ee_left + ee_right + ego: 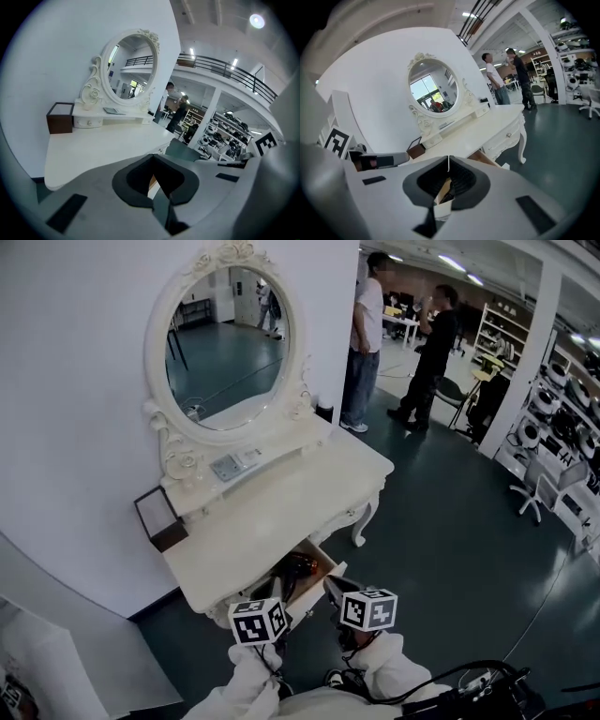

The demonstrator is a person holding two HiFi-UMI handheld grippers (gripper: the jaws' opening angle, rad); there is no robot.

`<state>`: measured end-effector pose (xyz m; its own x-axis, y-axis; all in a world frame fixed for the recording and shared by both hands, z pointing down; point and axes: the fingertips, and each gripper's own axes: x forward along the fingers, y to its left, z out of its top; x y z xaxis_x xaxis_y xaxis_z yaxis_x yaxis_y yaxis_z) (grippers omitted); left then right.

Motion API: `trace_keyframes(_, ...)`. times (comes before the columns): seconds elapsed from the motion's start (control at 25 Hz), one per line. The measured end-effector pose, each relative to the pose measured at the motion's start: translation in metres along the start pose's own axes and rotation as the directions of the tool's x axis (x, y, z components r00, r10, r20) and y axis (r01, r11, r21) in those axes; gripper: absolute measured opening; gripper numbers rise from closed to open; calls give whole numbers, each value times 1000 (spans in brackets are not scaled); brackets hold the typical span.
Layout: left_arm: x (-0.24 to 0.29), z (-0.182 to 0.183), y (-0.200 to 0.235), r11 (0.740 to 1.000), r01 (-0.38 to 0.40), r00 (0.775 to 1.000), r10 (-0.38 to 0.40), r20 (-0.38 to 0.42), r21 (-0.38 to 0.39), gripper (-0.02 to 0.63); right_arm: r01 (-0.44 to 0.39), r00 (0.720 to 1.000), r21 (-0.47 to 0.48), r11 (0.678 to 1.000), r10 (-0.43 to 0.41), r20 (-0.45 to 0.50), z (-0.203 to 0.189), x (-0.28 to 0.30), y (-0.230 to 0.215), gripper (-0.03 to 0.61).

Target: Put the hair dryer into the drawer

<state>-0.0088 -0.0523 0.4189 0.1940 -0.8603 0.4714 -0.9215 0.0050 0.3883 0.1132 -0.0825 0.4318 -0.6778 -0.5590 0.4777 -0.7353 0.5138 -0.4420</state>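
A dark hair dryer (pixel 294 570) lies inside the open drawer (pixel 324 560) that sticks out under the front of the white vanity table (pixel 281 507). Both grippers hover just in front of that drawer, close side by side. My left gripper (pixel 277 604) (pixel 153 159) is shut, its jaws meeting with nothing between them. My right gripper (pixel 336 589) (pixel 448 161) is also shut and empty. The drawer's wooden edge (pixel 488 160) shows just beyond it in the right gripper view. In both gripper views the jaws point over the tabletop towards the mirror.
An oval mirror (pixel 228 338) in a carved frame stands at the table's back, above a low shelf with a small card (pixel 231 465). A brown box (pixel 160 519) sits at the table's left end. Two people (pixel 370 343) (pixel 433 352) stand beyond; shelving (pixel 562 427) and a chair (pixel 539 486) are at right.
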Motion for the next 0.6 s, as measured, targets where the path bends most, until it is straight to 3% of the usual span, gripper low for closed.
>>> trace_keyframes(0.28, -8, -10, -28, 991, -134, 989, 132, 70, 12, 8, -47, 999, -126, 991, 48, 5, -2, -23, -18, 66)
trace_keyframes(0.52, -10, -14, -42, 983, -175, 983, 171, 72, 58, 8, -49, 998, -206, 977, 41, -42, -1, -23, -25, 61)
trace_keyframes(0.6, -11, -14, -41, 981, -185, 981, 181, 75, 52, 8, -56, 998, -192, 980, 47, -50, 0, -19, -26, 61)
